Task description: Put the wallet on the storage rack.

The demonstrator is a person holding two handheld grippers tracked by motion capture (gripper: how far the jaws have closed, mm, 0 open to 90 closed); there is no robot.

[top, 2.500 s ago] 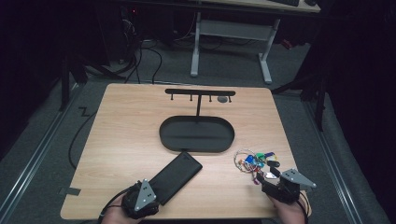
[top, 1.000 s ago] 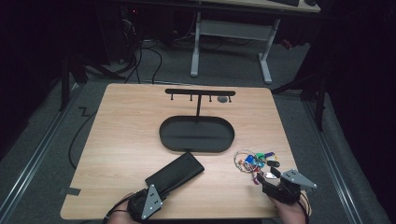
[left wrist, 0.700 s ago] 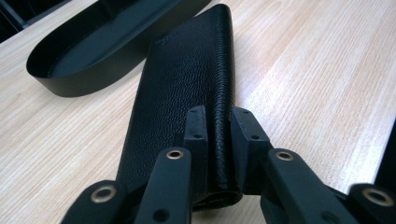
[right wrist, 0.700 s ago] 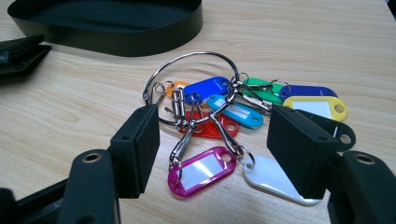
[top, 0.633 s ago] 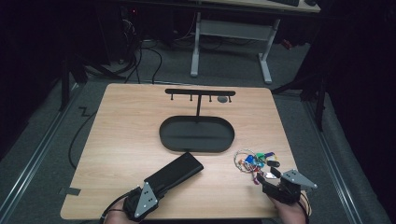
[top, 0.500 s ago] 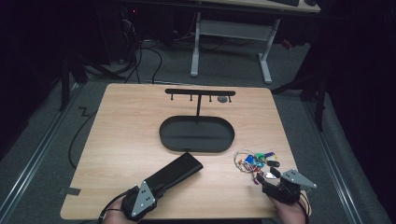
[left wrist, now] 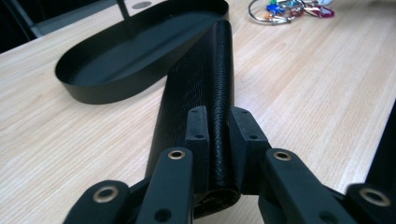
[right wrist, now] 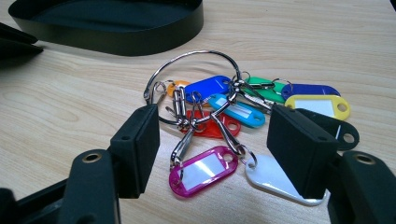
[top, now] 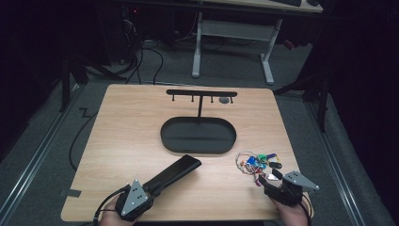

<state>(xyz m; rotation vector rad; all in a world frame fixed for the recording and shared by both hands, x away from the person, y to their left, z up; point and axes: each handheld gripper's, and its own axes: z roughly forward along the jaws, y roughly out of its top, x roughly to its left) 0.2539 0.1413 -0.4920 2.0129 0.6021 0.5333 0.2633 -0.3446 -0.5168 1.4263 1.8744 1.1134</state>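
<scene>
Since the earlier high views, my left tongs (top: pixel 149 186) have drawn the black case (top: pixel 173 172) slightly back and tilted it, its far end now raised off the surface (top: pixel 122 127); my right tongs (top: pixel 273 176) have kept their place. Left tongs: clamped narrowly on the near edge of the case, which stands on its long edge between the pads (left wrist: pixel 197 135) and runs straight ahead of them toward the black oval tray (top: pixel 198 135), apparently so that it can be carried there. The tray lies just beyond the case's far end, its hook stand (top: pixel 201 94) behind it. Right tongs: jaws wide, holding nothing, poised low with the ring of coloured key tags (right wrist: pixel 224 116) directly in front and partly between the pads, which do not touch it; judged ready for a pick-up.
</scene>
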